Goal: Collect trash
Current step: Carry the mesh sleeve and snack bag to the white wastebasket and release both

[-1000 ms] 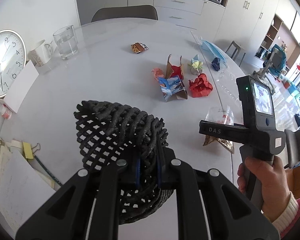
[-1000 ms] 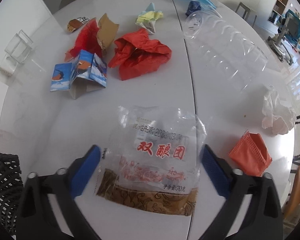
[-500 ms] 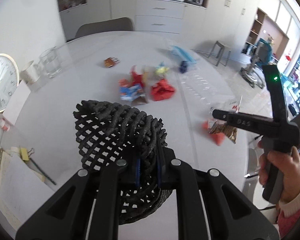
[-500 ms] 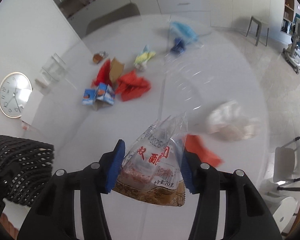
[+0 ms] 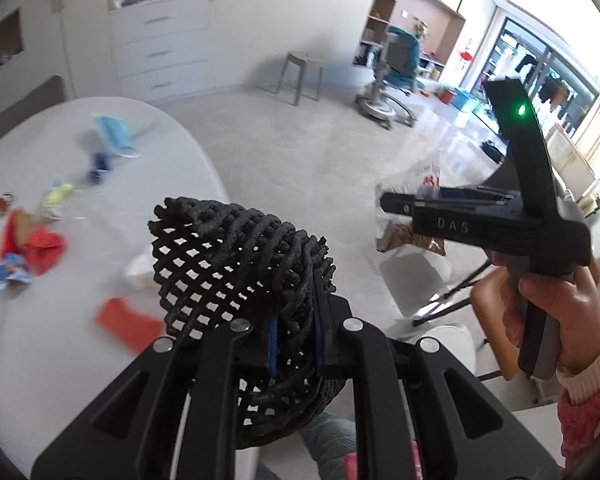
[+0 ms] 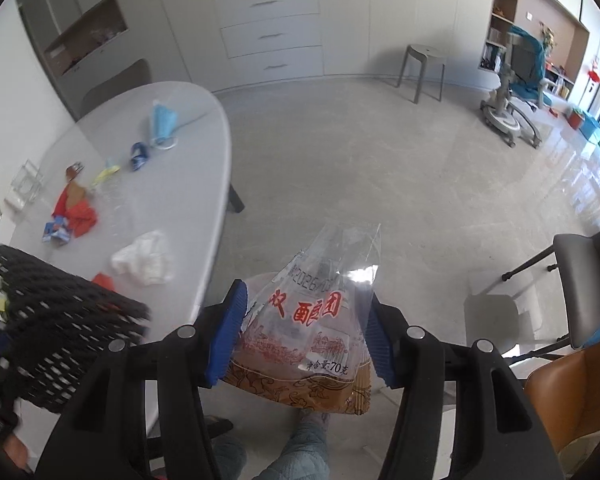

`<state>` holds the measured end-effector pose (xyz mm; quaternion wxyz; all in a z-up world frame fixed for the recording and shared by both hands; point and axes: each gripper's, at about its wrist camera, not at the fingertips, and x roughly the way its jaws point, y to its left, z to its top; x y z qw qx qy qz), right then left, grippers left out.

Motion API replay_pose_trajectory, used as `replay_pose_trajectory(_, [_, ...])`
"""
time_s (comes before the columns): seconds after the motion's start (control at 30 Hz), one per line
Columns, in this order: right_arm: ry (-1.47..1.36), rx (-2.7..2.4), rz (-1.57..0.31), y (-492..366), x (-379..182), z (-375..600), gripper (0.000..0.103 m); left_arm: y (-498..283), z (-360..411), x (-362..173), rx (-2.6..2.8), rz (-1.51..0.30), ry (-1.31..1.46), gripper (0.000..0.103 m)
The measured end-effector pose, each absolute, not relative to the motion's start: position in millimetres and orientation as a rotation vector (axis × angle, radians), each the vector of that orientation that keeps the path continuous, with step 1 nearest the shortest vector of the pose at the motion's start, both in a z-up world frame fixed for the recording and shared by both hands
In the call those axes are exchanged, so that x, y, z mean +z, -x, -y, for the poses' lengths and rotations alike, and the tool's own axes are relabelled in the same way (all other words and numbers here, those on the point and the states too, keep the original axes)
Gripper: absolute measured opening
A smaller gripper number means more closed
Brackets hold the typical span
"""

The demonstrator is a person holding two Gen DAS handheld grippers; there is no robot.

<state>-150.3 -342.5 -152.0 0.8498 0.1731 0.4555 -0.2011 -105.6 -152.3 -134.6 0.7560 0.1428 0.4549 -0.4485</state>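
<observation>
My left gripper is shut on the rim of a black mesh basket, held off the table's right edge; the basket also shows at the left of the right wrist view. My right gripper is shut on a clear plastic snack bag with red print and a brown bottom, held in the air over the floor, to the right of the basket. In the left wrist view the bag hangs from the right gripper.
The white oval table lies to the left with loose trash: red paper, a white tissue, an orange packet, a blue face mask. A grey chair and an orange chair stand to the right.
Both grippers have swung right, off the table and over the floor. The right gripper closed on the snack bag, lifted it from the table and carried it off.
</observation>
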Motion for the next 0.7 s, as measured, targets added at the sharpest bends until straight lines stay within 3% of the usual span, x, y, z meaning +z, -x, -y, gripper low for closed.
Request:
replay_pose_trajectory(0.3, [-0.365,-0.341,-0.996,151.4,-187.6,401.3,0.056,104.7,248.2,-234.7,-0.910,-1.184,-0.347,0.012])
replay_pose_trajectory(0.37, [-0.372,-0.329,-1.001,149.8,-192.2,405.7,0.056,99.7,258.1,-254.3,-0.879,-1.225,-0.353,0.022])
replay_pose_trajectory(0.53, [-0.385,-0.262,-1.023,143.5,-208.8,415.2,0.057,88.0,260.7,-265.9,-0.794,-1.226,-0.374,0.057])
replay_pose_trajectory(0.63, [-0.394,-0.228,-1.029,140.9,-213.5,415.7,0.057,83.2,253.5,-258.2,-0.759,-1.219,-0.366,0.071])
replay_pose_trajectory(0.7, [-0.401,-0.209,-1.028,138.8,-215.7,414.7,0.057,82.2,248.9,-253.6,-0.741,-1.214,-0.375,0.074])
